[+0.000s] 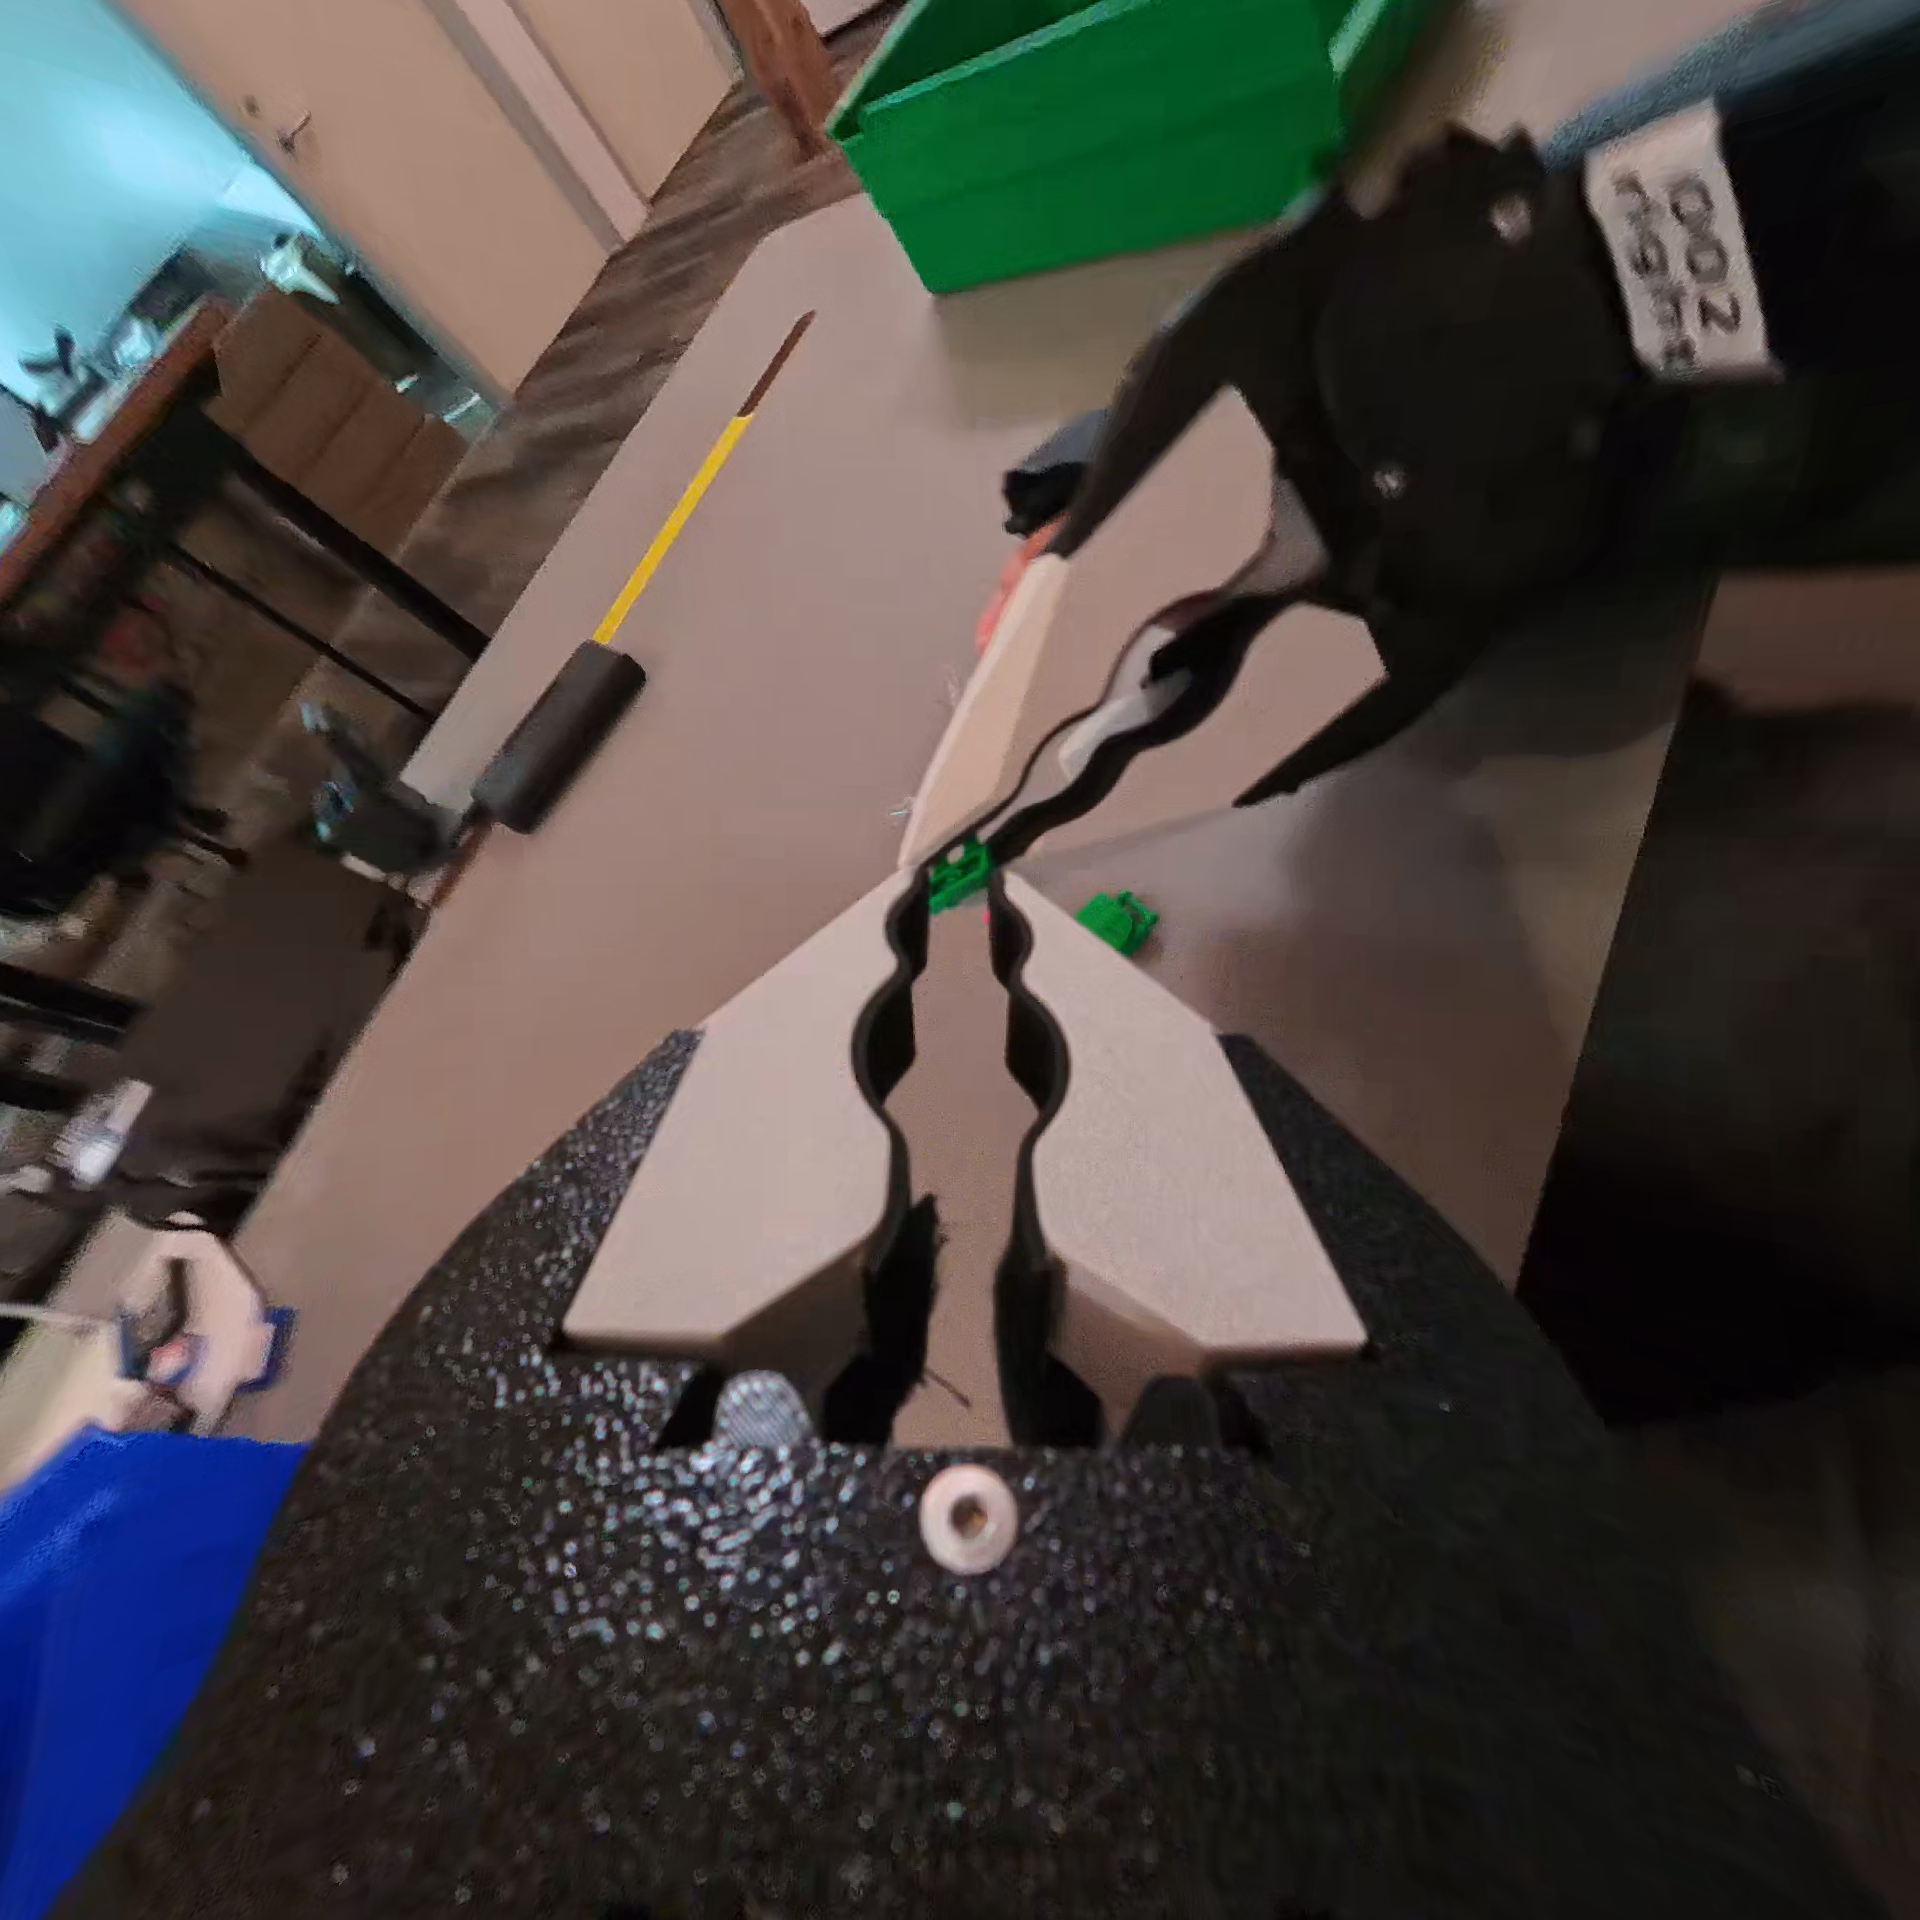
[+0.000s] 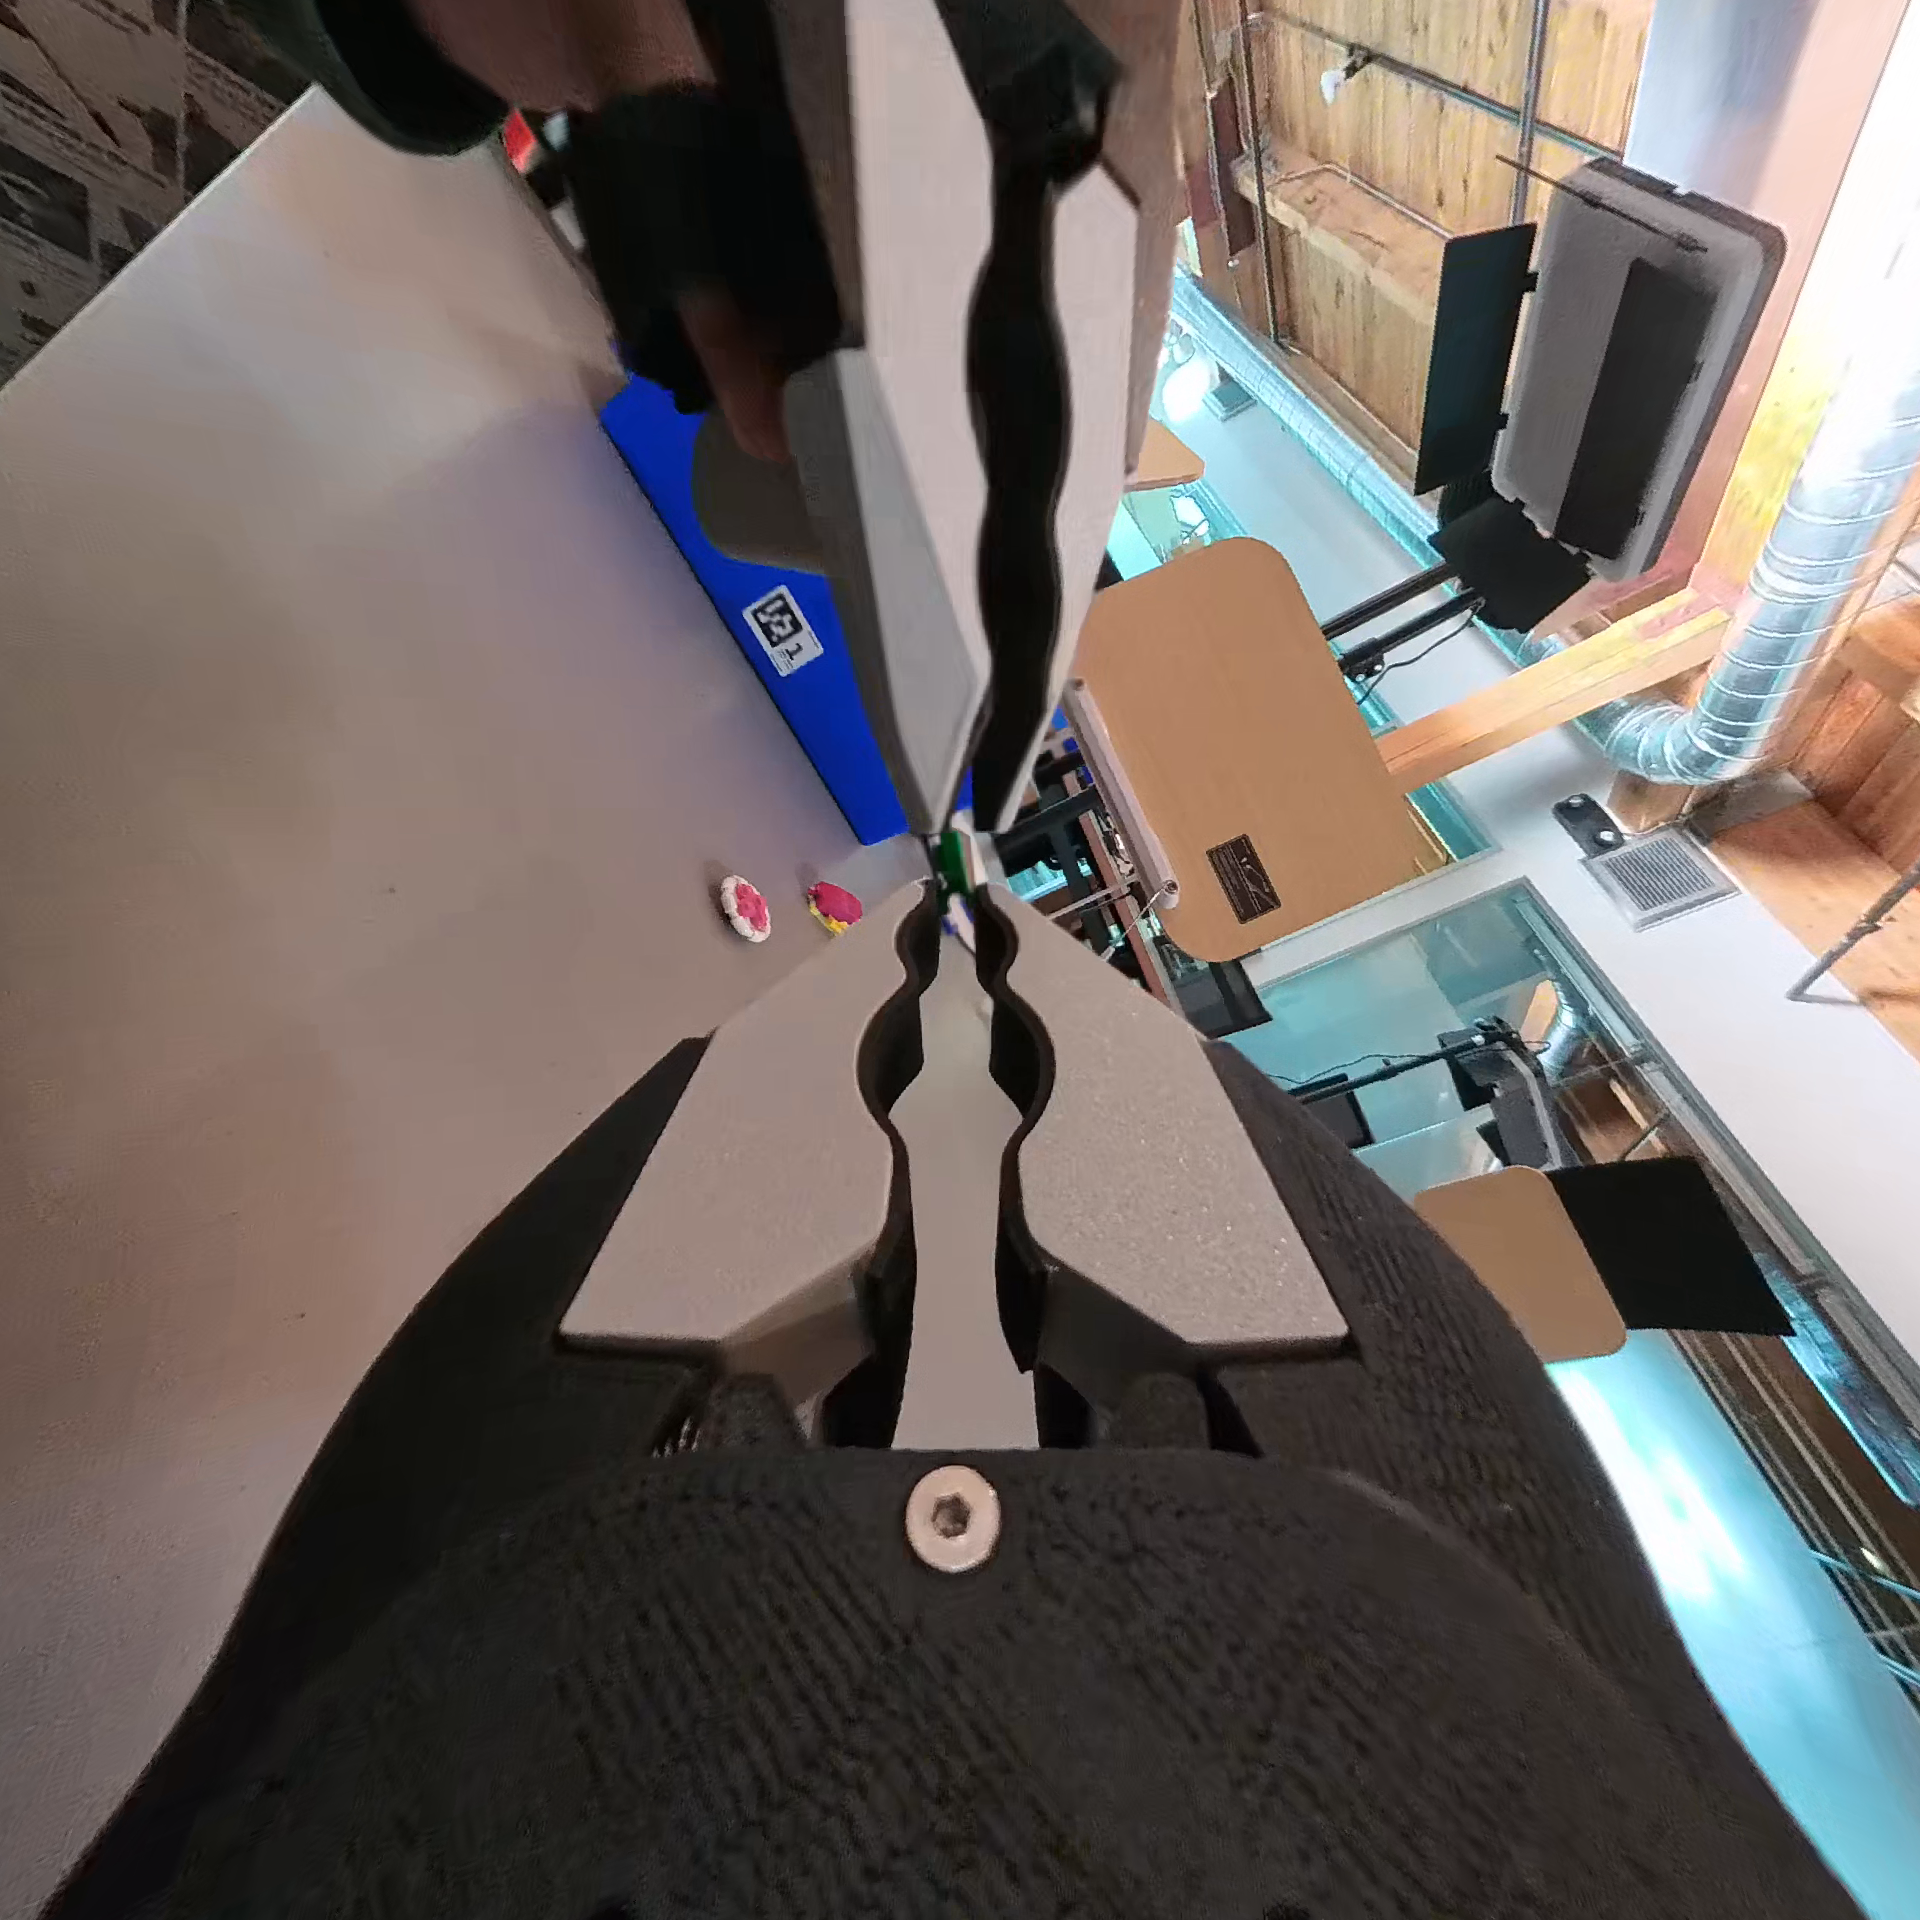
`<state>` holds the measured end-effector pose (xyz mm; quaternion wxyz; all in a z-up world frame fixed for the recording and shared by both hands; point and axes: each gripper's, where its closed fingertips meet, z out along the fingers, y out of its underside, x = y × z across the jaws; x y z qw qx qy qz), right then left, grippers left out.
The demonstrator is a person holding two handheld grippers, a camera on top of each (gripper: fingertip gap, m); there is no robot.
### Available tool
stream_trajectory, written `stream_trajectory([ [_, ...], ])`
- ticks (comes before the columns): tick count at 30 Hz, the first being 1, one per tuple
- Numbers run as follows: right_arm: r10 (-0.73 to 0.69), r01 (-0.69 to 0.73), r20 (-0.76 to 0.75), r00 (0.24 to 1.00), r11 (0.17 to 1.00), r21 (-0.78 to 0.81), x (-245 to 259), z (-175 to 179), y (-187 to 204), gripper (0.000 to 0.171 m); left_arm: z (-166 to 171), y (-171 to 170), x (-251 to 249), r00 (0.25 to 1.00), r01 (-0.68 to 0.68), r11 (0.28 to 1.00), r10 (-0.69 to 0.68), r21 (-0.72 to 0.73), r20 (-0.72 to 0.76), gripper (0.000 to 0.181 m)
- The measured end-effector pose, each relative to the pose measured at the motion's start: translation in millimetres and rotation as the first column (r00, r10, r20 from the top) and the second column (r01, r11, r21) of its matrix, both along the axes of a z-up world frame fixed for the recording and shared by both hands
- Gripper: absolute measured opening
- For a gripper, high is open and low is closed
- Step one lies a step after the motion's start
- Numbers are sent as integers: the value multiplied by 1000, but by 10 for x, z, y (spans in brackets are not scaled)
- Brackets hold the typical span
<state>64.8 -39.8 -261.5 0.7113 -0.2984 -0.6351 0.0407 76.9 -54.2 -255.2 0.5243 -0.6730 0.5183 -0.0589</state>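
A small green plastic piece [image 1: 961,871] sits between the tips of both grippers, just above the grey table [image 1: 727,623]. My left gripper [image 1: 956,888] has its jaws nearly closed, with the tips on the piece. My right gripper [image 1: 982,836] comes in from the upper right, tip to tip with the left, and is also closed on the piece. In the right wrist view the green piece [image 2: 951,857] shows between my right gripper [image 2: 951,899] below and the left gripper [image 2: 961,821] above. A second small green piece [image 1: 1117,920] lies on the table just right of the tips.
A green bin [image 1: 1039,177] stands at the far end of the table. A yellow rod with a black handle [image 1: 566,743] lies near the left edge. A blue bin [image 2: 727,592] stands behind the left gripper. Two small pink pieces [image 2: 746,906] [image 2: 834,904] lie beside it. Left and right tips are no more than a few centimetres apart.
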Motion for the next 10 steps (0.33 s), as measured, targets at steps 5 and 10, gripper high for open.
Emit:
stream_trajectory([
  [5,46,-46,29,999,999,-13,-31,-51,-77,4,-93,-41,-9,986,43,996,-30,73,-166,13],
  [10,69,-67,14,997,991,-115,-45,-69,-57,8,-123,-22,-91,958,42,985,8,168,-286,2],
])
